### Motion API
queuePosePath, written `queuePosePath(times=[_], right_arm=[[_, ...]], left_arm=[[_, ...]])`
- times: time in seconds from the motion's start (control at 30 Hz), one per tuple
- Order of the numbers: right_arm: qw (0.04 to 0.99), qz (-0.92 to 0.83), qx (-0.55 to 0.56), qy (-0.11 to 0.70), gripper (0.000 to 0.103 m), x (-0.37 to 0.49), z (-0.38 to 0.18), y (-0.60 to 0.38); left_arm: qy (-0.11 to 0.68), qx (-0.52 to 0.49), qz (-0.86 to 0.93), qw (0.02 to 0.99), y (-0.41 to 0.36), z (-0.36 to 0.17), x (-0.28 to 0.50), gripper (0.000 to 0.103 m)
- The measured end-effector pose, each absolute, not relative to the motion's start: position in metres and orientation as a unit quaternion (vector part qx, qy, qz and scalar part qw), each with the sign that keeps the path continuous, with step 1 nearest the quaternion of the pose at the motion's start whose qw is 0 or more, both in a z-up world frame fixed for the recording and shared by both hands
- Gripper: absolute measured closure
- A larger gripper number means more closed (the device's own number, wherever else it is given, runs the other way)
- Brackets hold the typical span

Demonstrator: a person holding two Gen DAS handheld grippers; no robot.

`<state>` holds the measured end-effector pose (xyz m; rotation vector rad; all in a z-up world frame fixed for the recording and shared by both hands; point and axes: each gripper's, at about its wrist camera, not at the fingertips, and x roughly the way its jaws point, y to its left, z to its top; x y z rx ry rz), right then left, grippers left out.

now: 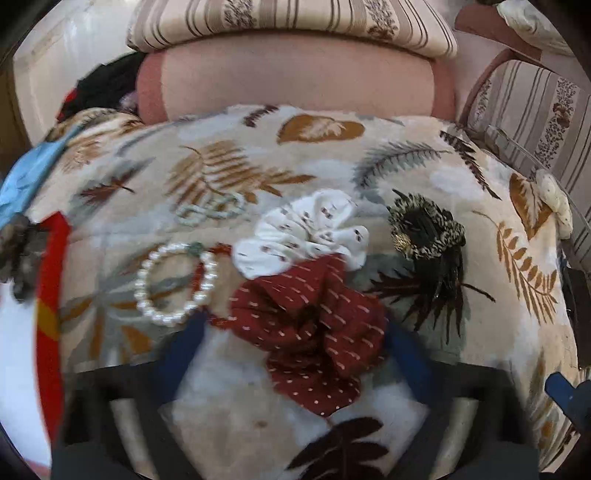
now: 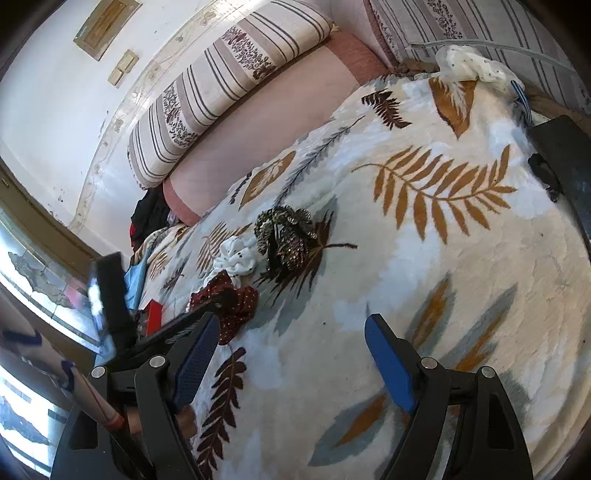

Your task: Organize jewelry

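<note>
On a leaf-patterned blanket [image 1: 332,155] lie a dark red scrunchie [image 1: 306,325], a white scrunchie [image 1: 303,229], a black-and-gold scrunchie [image 1: 424,225], a pearl bracelet [image 1: 173,284] and a pale green bead bracelet [image 1: 210,210]. My left gripper [image 1: 295,339] is open, its blue fingers [image 1: 184,347] on either side of the red scrunchie, blurred. My right gripper [image 2: 291,354] is open and empty above the blanket [image 2: 424,258], to the right of the red scrunchie [image 2: 229,299], white scrunchie [image 2: 236,258] and black-and-gold scrunchie [image 2: 284,232].
A red box edge [image 1: 51,314] and blue cloth [image 1: 26,177] sit at the left. A cream scrunchie [image 2: 469,66] lies at the blanket's far corner. Striped cushions [image 1: 288,22] and a pink sofa seat [image 1: 295,77] stand behind. The left gripper's body [image 2: 114,295] shows at left.
</note>
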<state>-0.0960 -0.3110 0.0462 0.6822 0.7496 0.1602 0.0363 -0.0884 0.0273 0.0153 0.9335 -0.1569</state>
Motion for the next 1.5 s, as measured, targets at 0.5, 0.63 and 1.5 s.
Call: queuePosePath(times=[0.5,0.63,1.5], right_arm=[[0.848,0.116,0.367,0.363,0.052,0.004,0.054,-0.309],[0.82,0.121,0.415,0.374,0.053,0.025,0.037,-0.312],[0.846,0.203,0.371,0.323,0.096,0.013,0.07,-0.288]], left_arm=[[0.417,-0.005,-0.129,0.9,-0.072,0.046,0.008,0.082],[0.419,-0.013,-0.136,0.898,-0.069,0.045,0.008,0.082],[0.415,-0.035,-0.126,0.9,-0.042,0.052,-0.003,0.082]])
